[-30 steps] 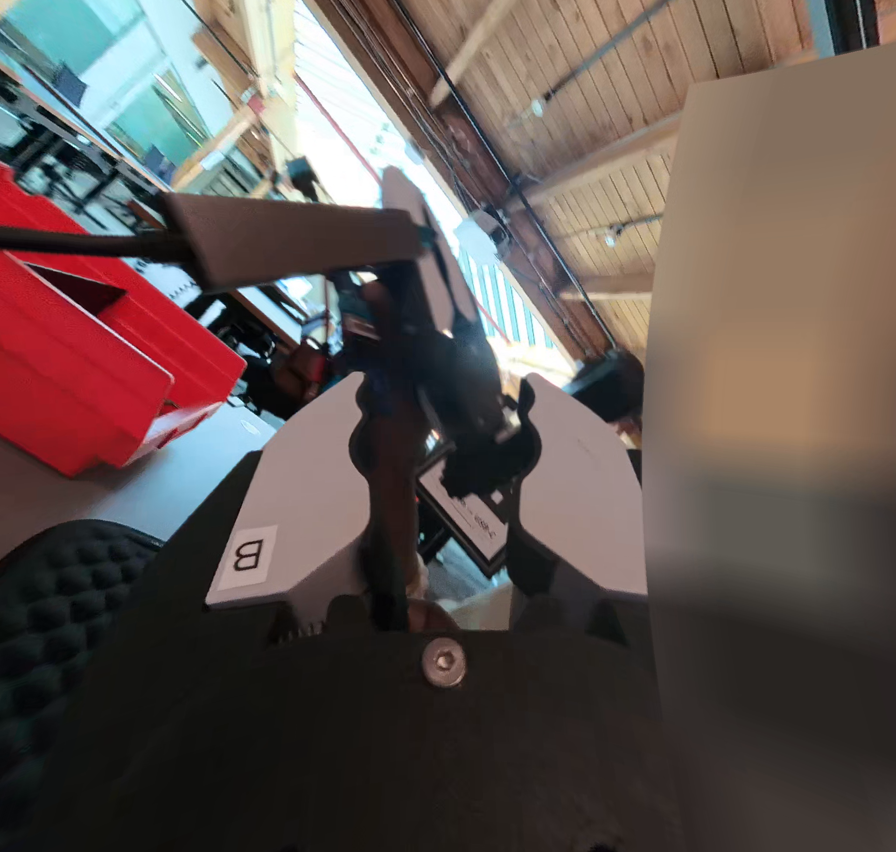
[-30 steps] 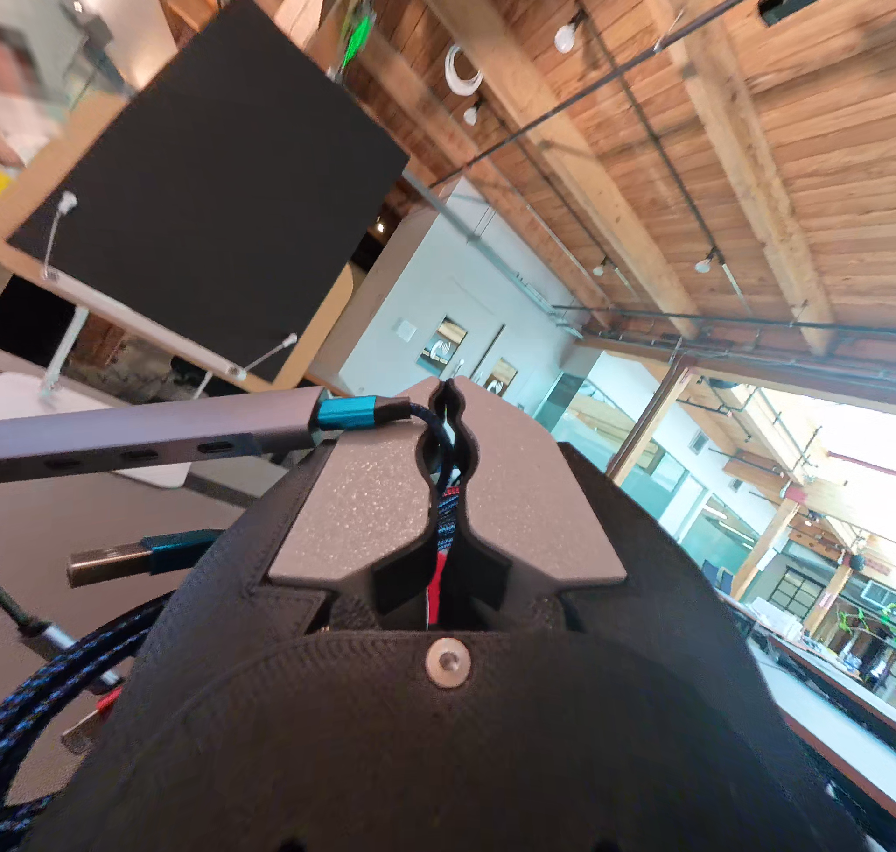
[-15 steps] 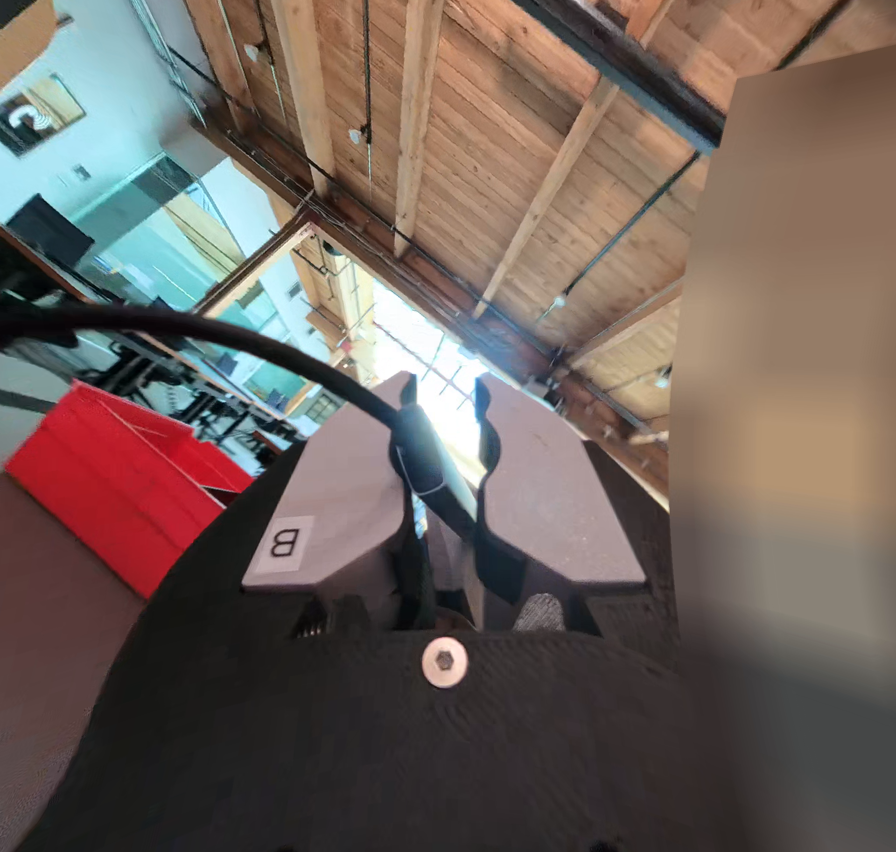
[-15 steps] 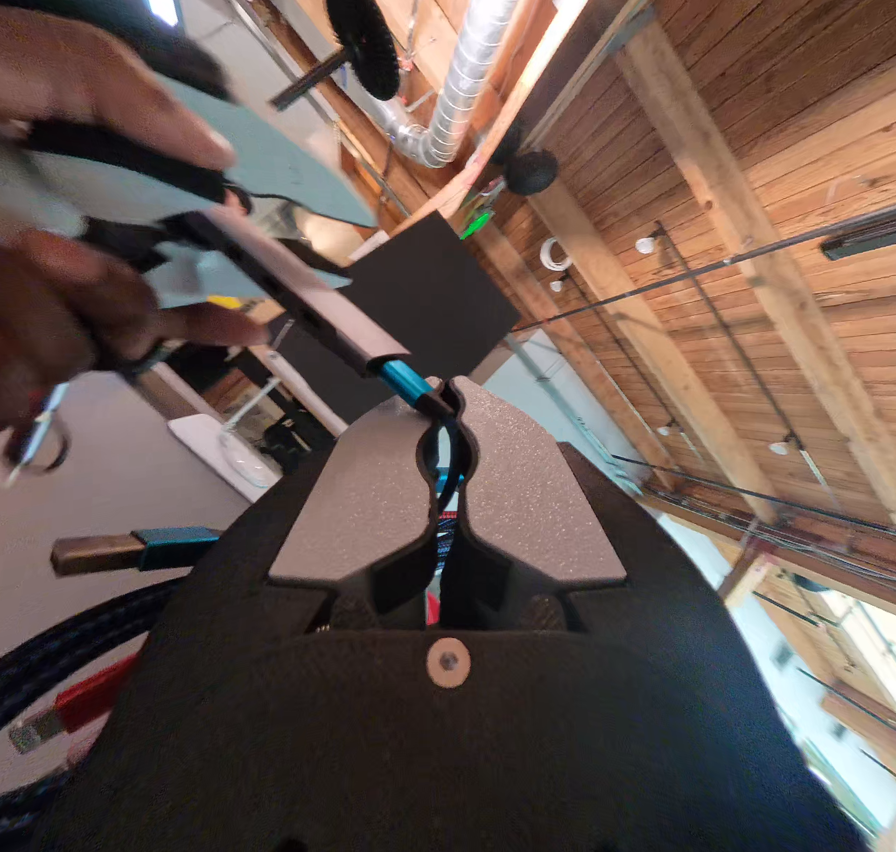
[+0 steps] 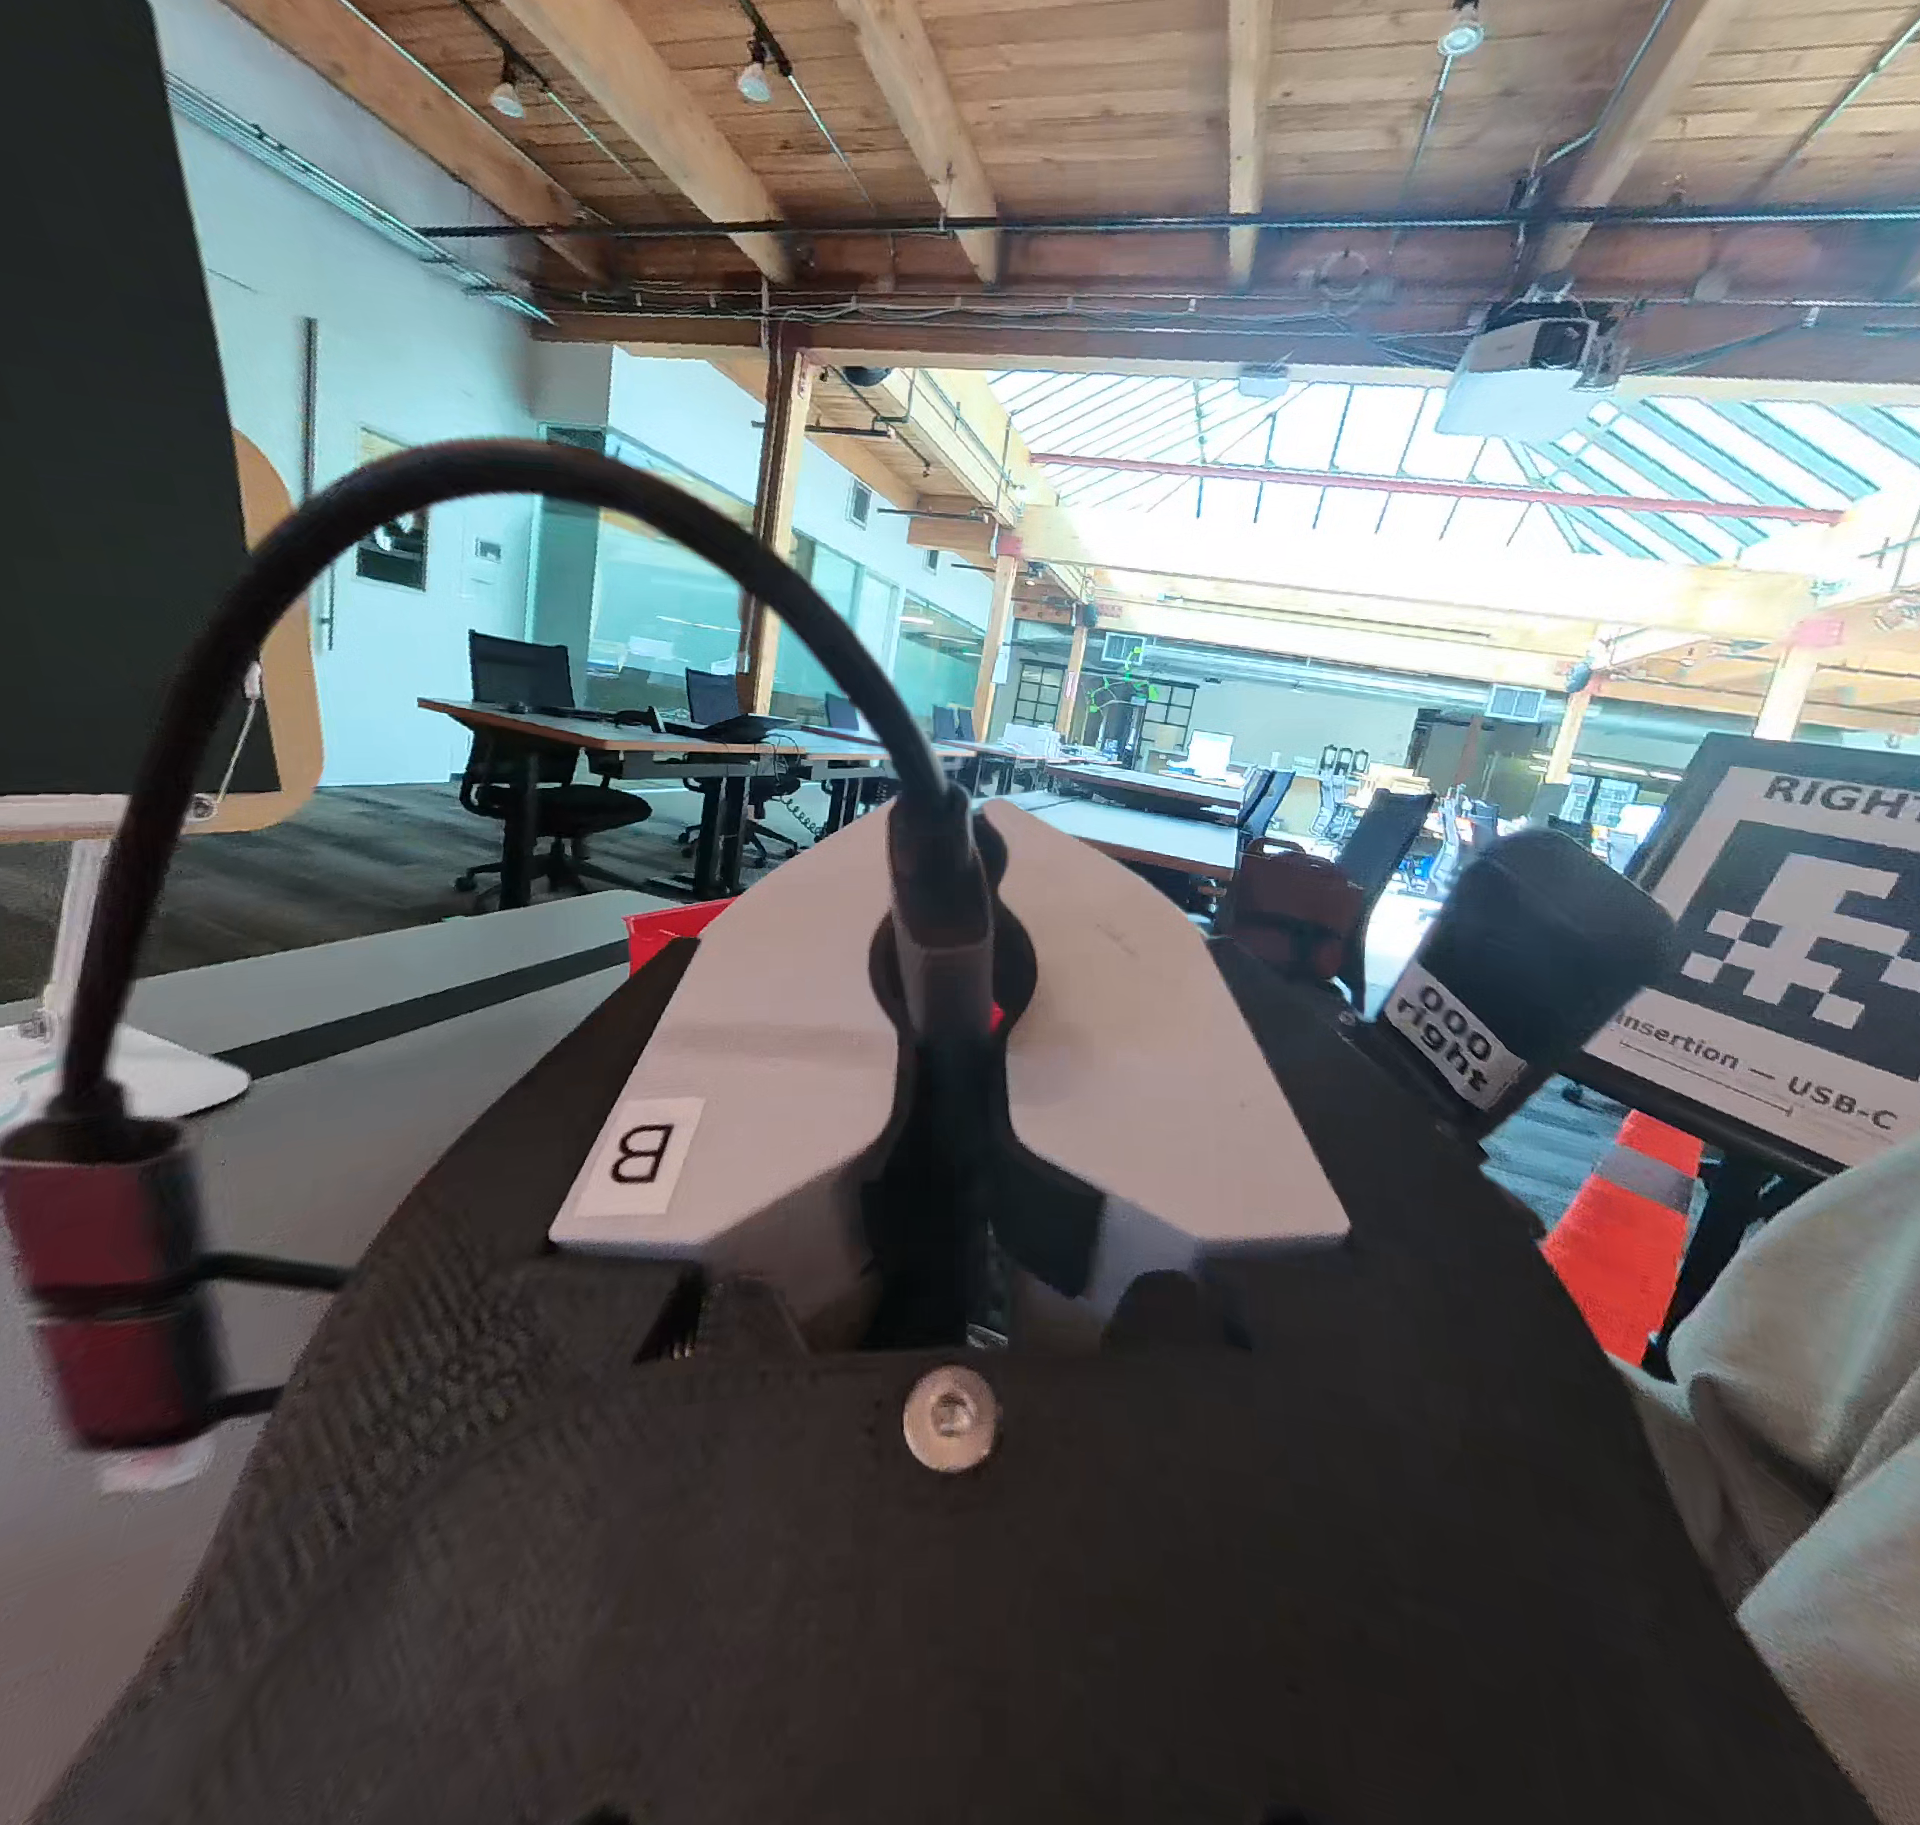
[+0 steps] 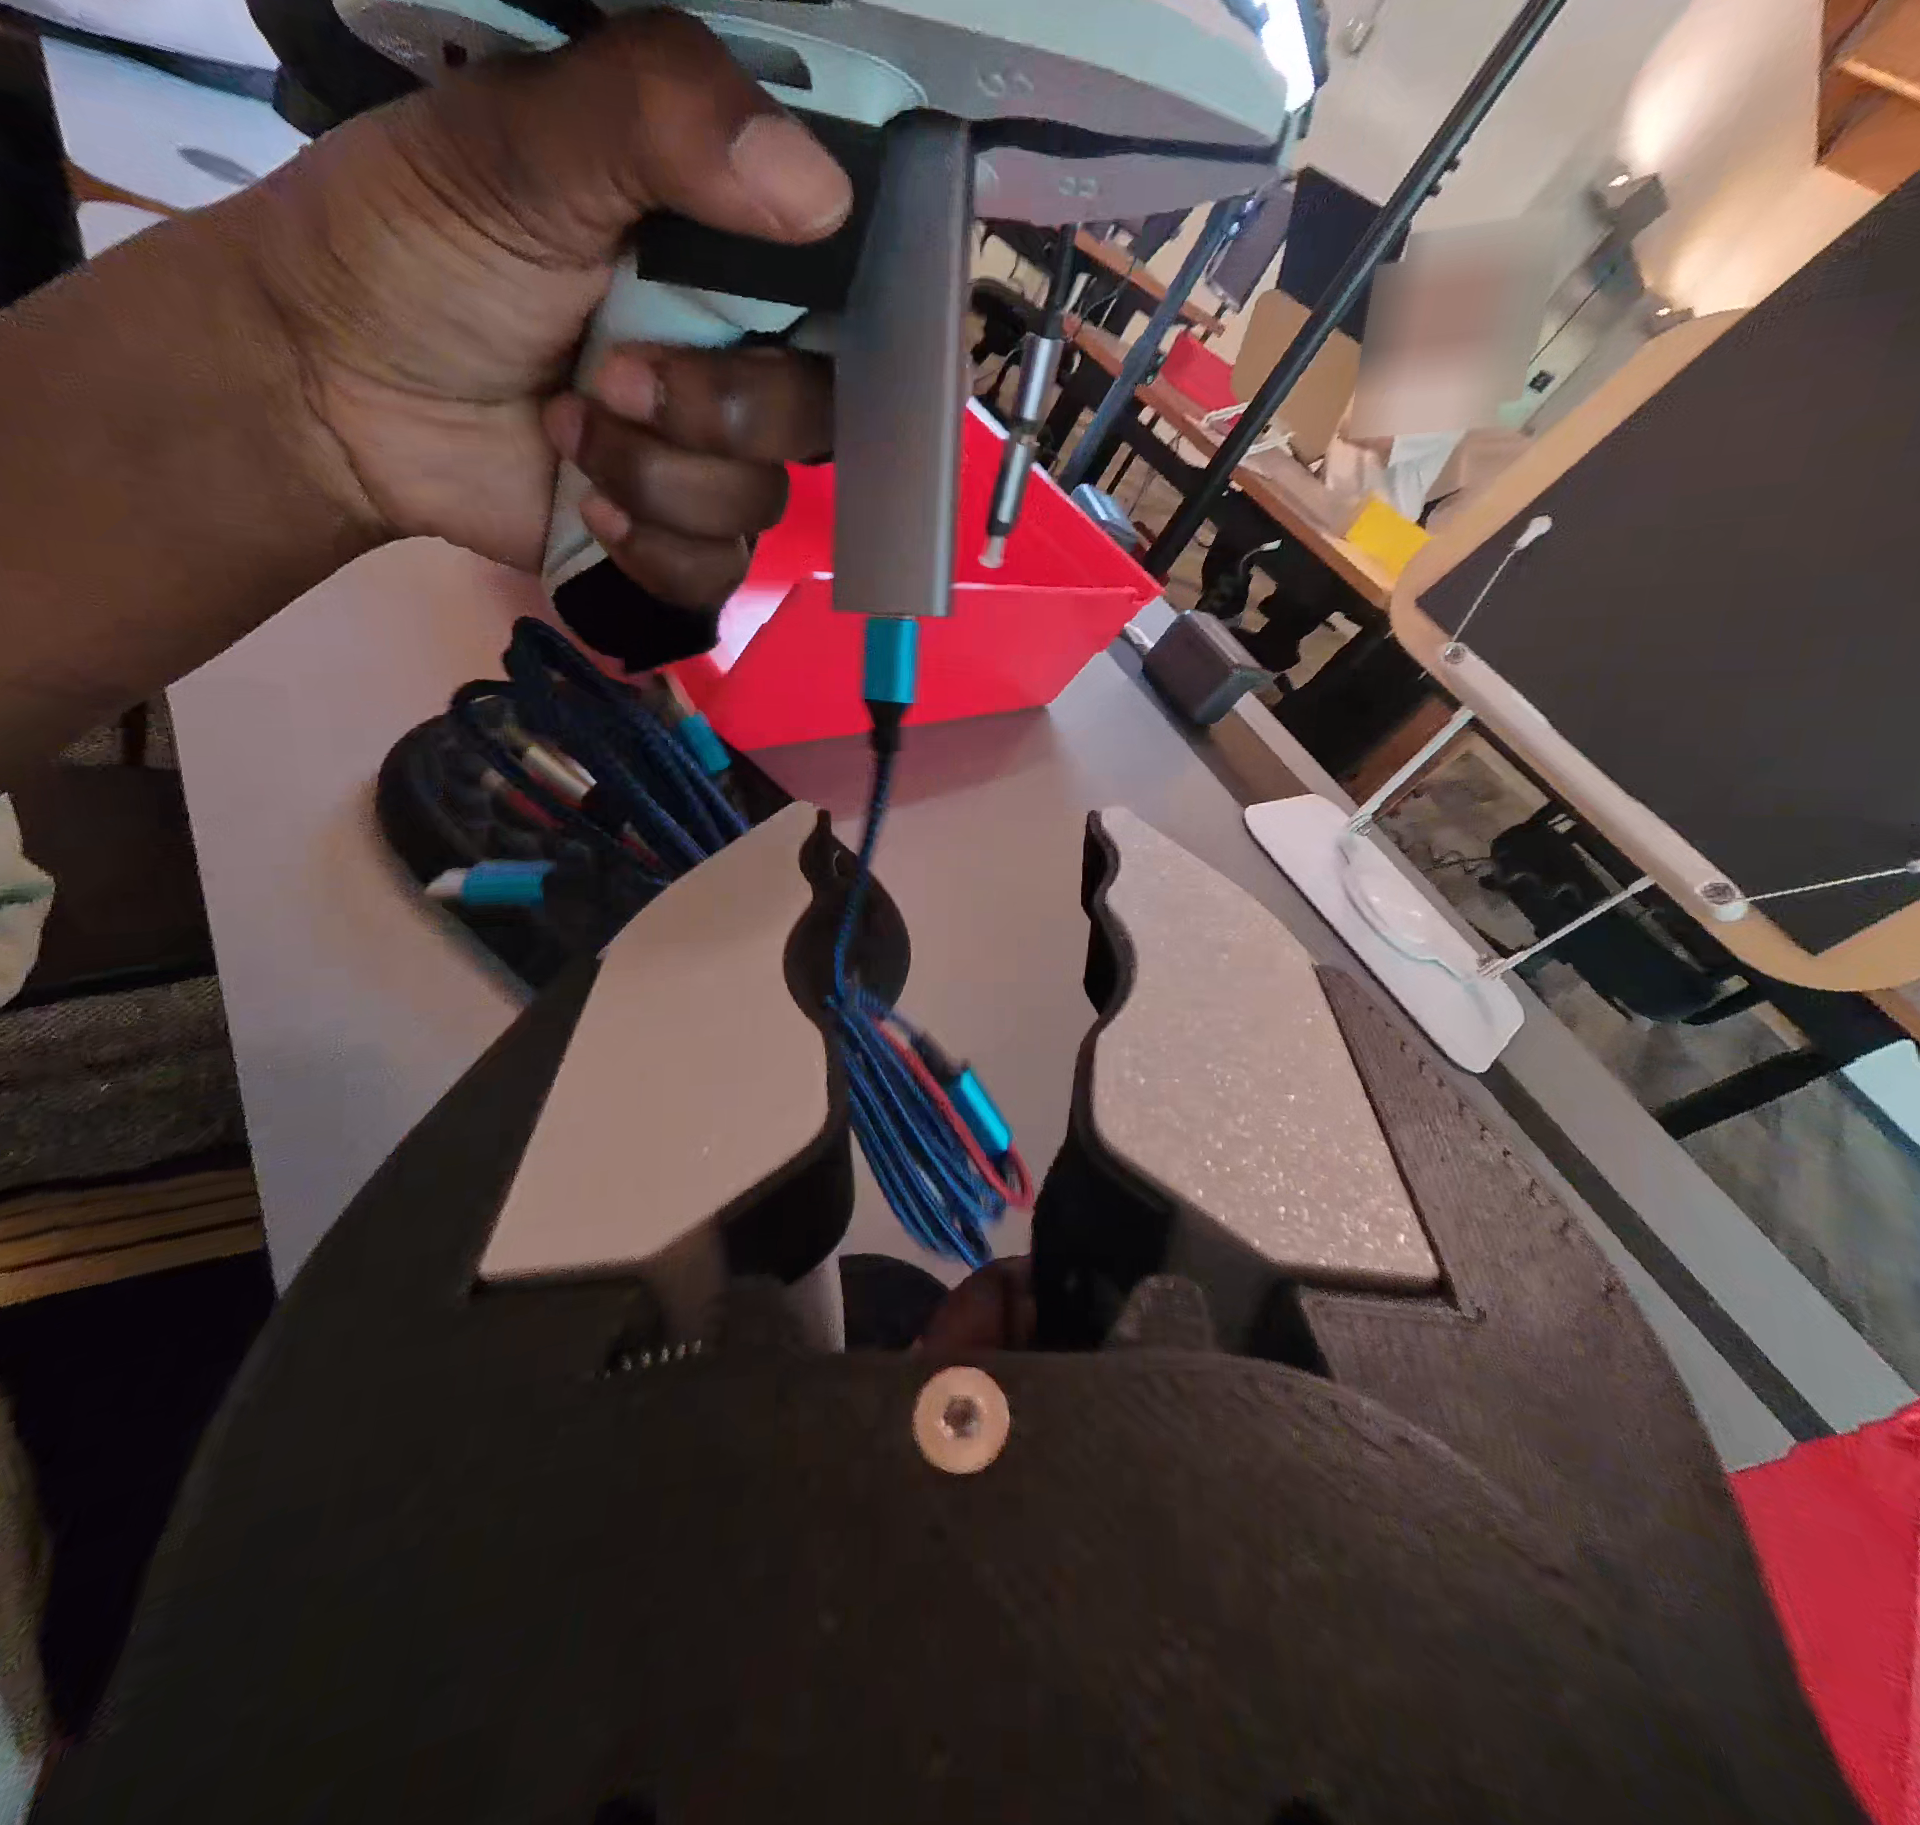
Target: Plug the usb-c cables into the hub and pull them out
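My left gripper (image 5: 951,830) is shut on the grey hub (image 5: 940,944). The hub's own black cable (image 5: 499,487) arcs up and left to a blurred plug (image 5: 99,1276). In the right wrist view a hand holds the left gripper (image 6: 914,144) at the top, and the hub (image 6: 899,425) hangs straight down from it. A teal USB-C plug (image 6: 890,658) sits in the hub's lower end. Its blue braided cable (image 6: 914,1131) hangs down between the jaws of my right gripper (image 6: 956,825), which is open, with the cable close to its left finger (image 6: 707,996).
A red bin (image 6: 997,663) stands behind the hub on the grey table (image 6: 343,944). A dark case of spare cables (image 6: 561,819) lies at the left. A black panel (image 6: 1714,580) on a white base (image 6: 1382,934) and a dark charger block (image 6: 1205,674) are at the right. My right fingertips sit around 10 cm from my left ones.
My right gripper has opened and let go of the blue cable, then drawn back below the hub. My left gripper has turned the hub to hang downward. Both views have swung down from the ceiling.
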A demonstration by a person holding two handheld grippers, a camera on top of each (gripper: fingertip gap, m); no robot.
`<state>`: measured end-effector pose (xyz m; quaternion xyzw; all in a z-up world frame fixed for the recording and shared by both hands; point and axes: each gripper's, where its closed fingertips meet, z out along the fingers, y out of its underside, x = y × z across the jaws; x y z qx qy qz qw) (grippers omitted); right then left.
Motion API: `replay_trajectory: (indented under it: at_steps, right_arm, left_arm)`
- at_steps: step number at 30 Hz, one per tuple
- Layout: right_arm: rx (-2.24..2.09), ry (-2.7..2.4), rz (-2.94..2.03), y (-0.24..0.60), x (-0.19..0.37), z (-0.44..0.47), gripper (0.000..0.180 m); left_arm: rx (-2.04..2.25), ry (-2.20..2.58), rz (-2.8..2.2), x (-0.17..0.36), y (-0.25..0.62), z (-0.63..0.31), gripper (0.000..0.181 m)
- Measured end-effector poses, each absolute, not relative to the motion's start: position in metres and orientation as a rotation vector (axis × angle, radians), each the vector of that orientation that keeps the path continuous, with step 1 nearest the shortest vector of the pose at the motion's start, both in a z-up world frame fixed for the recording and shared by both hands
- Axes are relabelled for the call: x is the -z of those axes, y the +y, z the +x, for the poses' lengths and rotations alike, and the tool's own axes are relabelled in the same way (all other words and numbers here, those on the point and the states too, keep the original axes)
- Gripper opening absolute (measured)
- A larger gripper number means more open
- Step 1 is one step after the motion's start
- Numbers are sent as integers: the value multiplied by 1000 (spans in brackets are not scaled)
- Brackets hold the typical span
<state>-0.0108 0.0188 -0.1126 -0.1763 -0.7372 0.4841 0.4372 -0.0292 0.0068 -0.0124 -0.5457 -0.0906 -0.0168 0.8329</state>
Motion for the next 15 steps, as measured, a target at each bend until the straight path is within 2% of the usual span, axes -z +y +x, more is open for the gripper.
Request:
replay_trajectory:
  at_steps: [3,7,10,11,13,15]
  right_arm:
    - [-1194,-1750,-437,7,106,-11,33]
    - [-1146,-1729,-513,-8,112,-23,30]
    - [-1141,-1692,-546,-12,113,-28,11]
    - [-1126,-1675,-555,-11,113,-29,11]
    - [-1134,-1620,-566,-8,110,-31,10]
    - [-1197,-1550,-608,-4,104,-31,10]
  left_arm:
    - [-20,-221,-1193,18,10,-34,6]
    - [-6,-239,-1179,16,14,-33,6]
    - [-34,-262,-1166,16,15,-36,10]
    - [-33,-269,-1161,15,15,-36,6]
    - [6,-267,-1159,15,16,-35,12]
    - [11,-259,-1258,26,25,-33,42]
